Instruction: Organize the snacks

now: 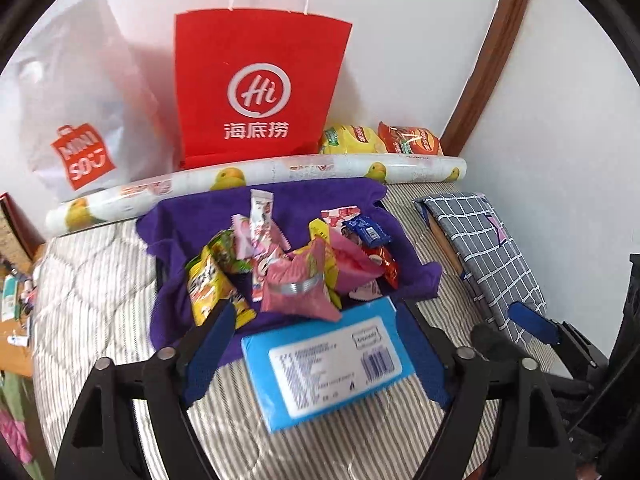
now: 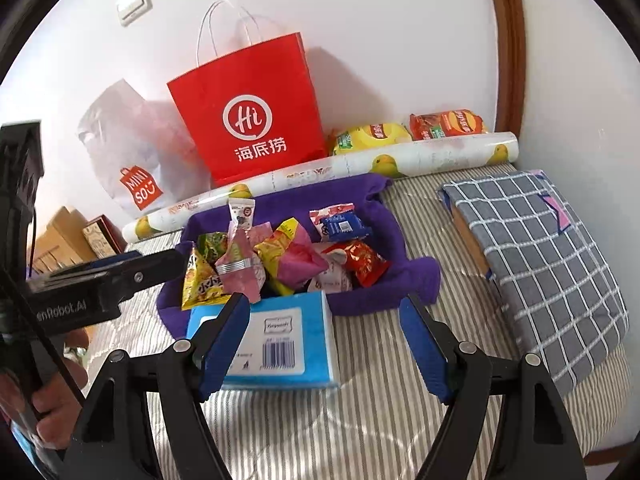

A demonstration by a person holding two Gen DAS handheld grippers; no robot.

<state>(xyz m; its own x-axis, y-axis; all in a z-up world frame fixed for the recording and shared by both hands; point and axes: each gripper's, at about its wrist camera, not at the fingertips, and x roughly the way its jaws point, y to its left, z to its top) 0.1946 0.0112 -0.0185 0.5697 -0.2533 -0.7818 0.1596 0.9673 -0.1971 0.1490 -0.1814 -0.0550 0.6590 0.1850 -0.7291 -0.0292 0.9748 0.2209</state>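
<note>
Striped bed (image 1: 96,288) carries purple cloth (image 1: 188,224), blue pack (image 1: 328,364), checked cushion (image 1: 492,248).

Tissue pack's (image 2: 280,344) near corner — behind tongs

Right gripper (image 2: 324,344), black w/ blue pads, jaws apart, nothing between them, over striped quilt (image 2: 360,412). Ahead: purple cloth-lined basket (image 2: 416,276) heaped w/ mixed foil snack packets (image 2: 280,256). Light-blue rectangular tissue pack w/ white barcode label (image 2: 280,344) lies just in front of basket, touching it. Left gripper (image 2: 120,272) at left edge, held by a hand (image 2: 52,412). Red paper shopping bag (image 2: 248,116) upright by the wall.
</note>
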